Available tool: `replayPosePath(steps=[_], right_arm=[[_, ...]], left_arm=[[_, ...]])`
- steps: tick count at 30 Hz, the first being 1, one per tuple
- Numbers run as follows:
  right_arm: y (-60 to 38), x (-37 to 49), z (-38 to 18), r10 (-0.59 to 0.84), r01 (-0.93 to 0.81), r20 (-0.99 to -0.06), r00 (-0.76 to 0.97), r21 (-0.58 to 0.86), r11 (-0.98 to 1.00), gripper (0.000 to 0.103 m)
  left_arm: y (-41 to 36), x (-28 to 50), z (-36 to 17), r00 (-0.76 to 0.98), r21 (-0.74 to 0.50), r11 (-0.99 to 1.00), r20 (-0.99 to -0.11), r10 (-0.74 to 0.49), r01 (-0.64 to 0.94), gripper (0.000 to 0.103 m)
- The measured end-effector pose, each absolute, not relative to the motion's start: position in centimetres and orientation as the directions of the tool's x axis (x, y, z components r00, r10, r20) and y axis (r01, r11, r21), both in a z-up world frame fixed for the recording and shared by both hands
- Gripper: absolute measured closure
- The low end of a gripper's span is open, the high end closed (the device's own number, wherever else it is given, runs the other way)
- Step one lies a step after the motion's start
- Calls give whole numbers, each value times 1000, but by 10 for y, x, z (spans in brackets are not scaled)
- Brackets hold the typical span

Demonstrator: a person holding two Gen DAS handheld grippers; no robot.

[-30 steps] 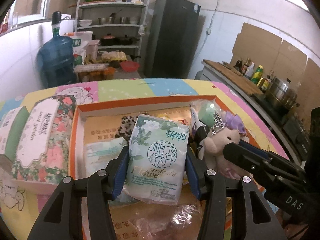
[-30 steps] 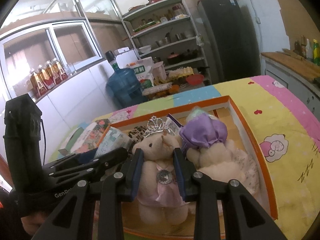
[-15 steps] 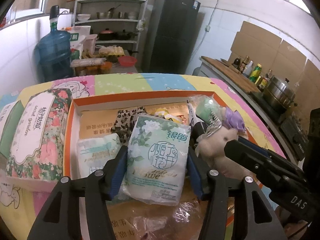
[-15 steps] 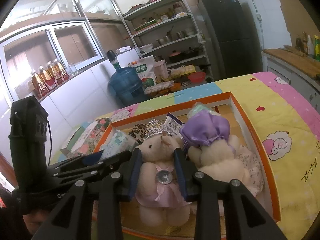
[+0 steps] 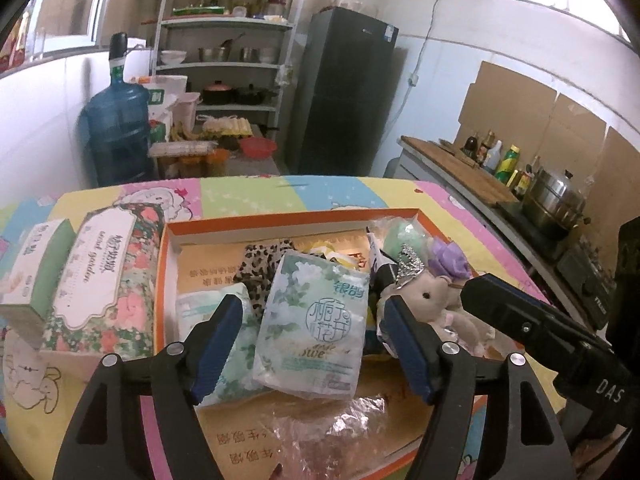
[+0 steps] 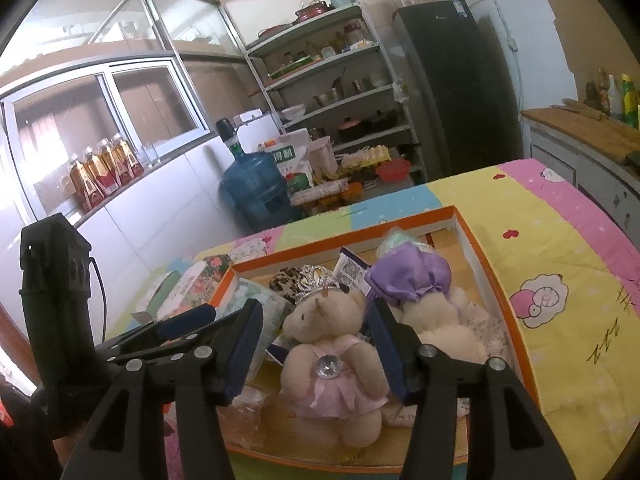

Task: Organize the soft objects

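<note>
On cartoon-print tablecloth, orange tray, kitchen shelves

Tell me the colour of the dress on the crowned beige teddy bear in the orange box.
Pale pink dress, clearest in the right wrist view.

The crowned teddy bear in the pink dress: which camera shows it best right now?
Right wrist view. The crowned teddy bear sits whole and front-on between the open right gripper pads. The left wrist view catches only its head behind a finger and the other gripper.
</note>
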State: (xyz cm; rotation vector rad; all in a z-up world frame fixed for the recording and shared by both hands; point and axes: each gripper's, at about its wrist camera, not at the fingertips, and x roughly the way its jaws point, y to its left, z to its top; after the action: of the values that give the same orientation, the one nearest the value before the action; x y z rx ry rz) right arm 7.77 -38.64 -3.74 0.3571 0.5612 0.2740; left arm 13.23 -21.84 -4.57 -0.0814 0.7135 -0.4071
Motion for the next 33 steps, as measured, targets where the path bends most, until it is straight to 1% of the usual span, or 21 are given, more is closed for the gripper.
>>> replayPosePath(steps=[16,24,33], right_arm=[[-366,60,-20,340,-173,-460,820,367,914,48],[-341,48,-12,351,-205,-458,817,338,918,48],[-312,34,-3,372,-247,-447,813,314,917,48]], left_arm=[[-184,94,-25,726,-205,927,-578,-373,314,28],[-157,68,-16,775,-174,949,-548,-314,261,28],[-128,42,-12,801,-173,965,-539,-262,199,28]])
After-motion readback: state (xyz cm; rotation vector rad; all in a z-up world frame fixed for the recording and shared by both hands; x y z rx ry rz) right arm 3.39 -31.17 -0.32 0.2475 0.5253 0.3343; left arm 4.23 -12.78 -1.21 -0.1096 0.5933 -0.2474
